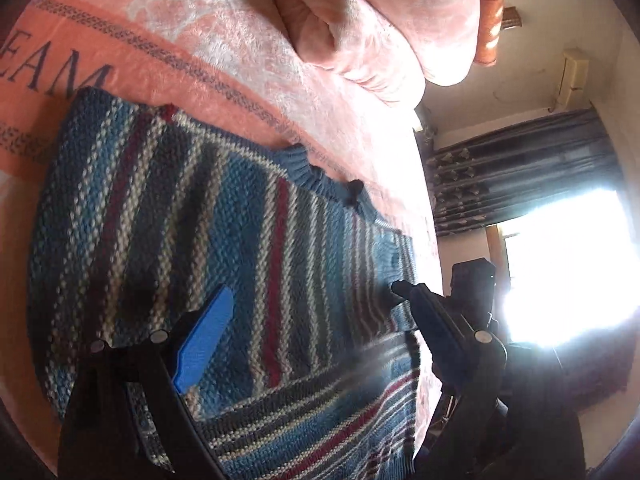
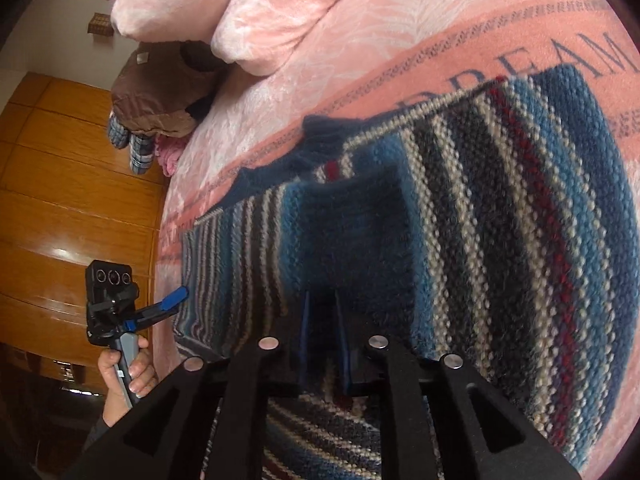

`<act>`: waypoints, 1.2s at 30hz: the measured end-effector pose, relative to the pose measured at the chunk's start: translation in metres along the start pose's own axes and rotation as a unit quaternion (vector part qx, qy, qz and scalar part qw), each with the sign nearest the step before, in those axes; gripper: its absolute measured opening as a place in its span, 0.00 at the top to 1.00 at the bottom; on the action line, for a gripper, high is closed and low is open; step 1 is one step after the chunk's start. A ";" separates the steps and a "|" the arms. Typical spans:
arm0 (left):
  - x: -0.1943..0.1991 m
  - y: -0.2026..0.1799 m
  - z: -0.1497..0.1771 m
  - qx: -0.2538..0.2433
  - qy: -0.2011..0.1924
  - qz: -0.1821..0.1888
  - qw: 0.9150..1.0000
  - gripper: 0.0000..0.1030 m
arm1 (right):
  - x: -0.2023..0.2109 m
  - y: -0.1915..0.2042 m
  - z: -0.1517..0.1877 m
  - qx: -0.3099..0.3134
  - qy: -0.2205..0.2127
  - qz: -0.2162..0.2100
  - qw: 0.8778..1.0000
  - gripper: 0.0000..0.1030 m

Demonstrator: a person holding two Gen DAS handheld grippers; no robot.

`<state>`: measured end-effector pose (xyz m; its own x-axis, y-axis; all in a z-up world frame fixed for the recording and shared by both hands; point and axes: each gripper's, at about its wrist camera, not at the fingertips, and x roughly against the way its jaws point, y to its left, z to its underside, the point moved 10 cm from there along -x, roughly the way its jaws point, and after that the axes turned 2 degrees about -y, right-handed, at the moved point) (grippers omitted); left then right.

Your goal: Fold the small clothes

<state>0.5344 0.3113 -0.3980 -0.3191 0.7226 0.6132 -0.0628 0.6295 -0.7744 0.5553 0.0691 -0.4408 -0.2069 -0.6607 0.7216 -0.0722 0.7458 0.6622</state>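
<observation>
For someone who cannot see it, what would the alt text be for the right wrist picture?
A striped knitted sweater in blue, cream and dark red lies spread on a pink blanket, with the right gripper nearly shut just above it. At left, a hand holds the left gripper at the sweater's edge before a wooden wardrobe.

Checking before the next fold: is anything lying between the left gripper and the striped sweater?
Nothing visible. The left gripper hangs open right over the striped sweater, which lies flat on the pink blanket. The right gripper is at the sweater too, to the side.
</observation>
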 end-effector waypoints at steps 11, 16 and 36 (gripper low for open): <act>-0.003 -0.005 0.037 -0.007 0.015 0.020 1.000 0.13 | 0.069 -0.040 0.011 -0.045 -0.060 0.018 0.997 0.85; 0.008 -0.008 0.036 0.014 0.007 0.009 1.000 0.12 | 0.072 -0.060 0.016 -0.066 -0.056 0.033 0.996 0.88; 0.179 0.035 0.383 0.193 0.068 0.056 0.977 0.07 | 0.219 -0.067 0.342 -0.178 -0.002 -0.011 0.984 0.34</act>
<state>0.1128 0.3531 -0.3750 -0.2176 0.8286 0.5158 -0.3952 0.4084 -0.8228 0.1815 -0.0968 -0.3960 -0.2131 -0.6750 0.7063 0.2702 0.6540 0.7066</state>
